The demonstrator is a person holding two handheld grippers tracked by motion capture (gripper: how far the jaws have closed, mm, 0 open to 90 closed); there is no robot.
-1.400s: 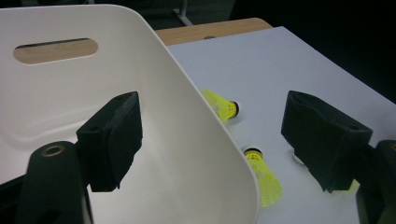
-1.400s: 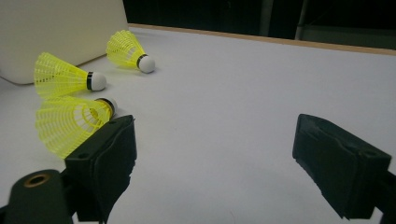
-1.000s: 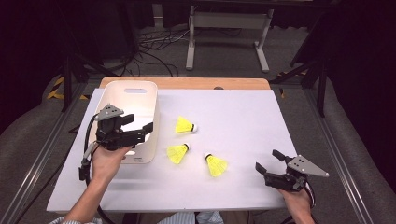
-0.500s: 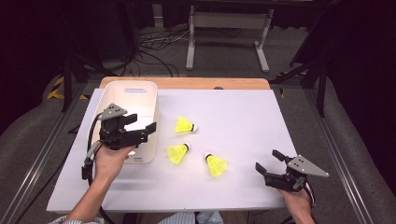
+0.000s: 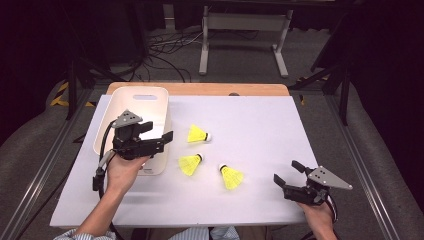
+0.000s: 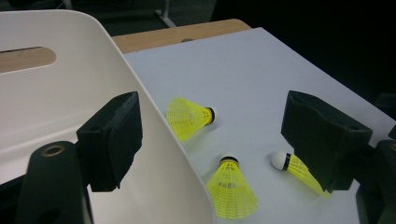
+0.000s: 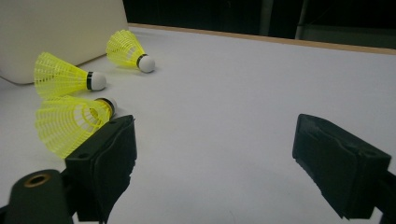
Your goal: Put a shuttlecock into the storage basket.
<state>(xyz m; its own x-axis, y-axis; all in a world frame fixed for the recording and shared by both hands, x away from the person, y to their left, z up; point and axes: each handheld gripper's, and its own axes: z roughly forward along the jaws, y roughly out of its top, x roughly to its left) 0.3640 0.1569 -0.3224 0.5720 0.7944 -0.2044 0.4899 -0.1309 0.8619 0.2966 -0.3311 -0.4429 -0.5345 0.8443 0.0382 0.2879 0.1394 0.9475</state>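
The left gripper (image 5: 159, 141) was wide apart and held nothing, its jaws straddling the right-hand wall of the white bin (image 5: 134, 98), one jaw over the inside and one outside above the table. Just to its right, on the white table cover (image 5: 260, 125), lay three yellow shuttlecocks, all on their sides. The nearest shuttlecock (image 5: 190, 164) sat close beside the bin's front corner, its cork end pointing away from the bin and slightly up the table. The far shuttlecock (image 5: 198, 134) lay a little beyond it, cork end toward the right. The third shuttlecock (image 5: 231, 176) lay farther right and closer to the person, its cork pointing up the table and its skirt toward the front edge.

The right gripper (image 5: 289, 176) rested low near the front right of the table, also spread wide and empty, well apart from that third shuttlecock, which lay to its left. In the right gripper view that same shuttlecock (image 7: 70, 122) showed just beyond the left jaw.

By my reading, the left gripper was the nearer one to the two shuttlecocks by the bin, and would need to swing right and down off the bin wall to reach them.

The skirts were open plastic mesh, light and springy, with rounded white cork tips ringed in black. The bin was smooth, hard plastic with rounded corners and a slot handle.
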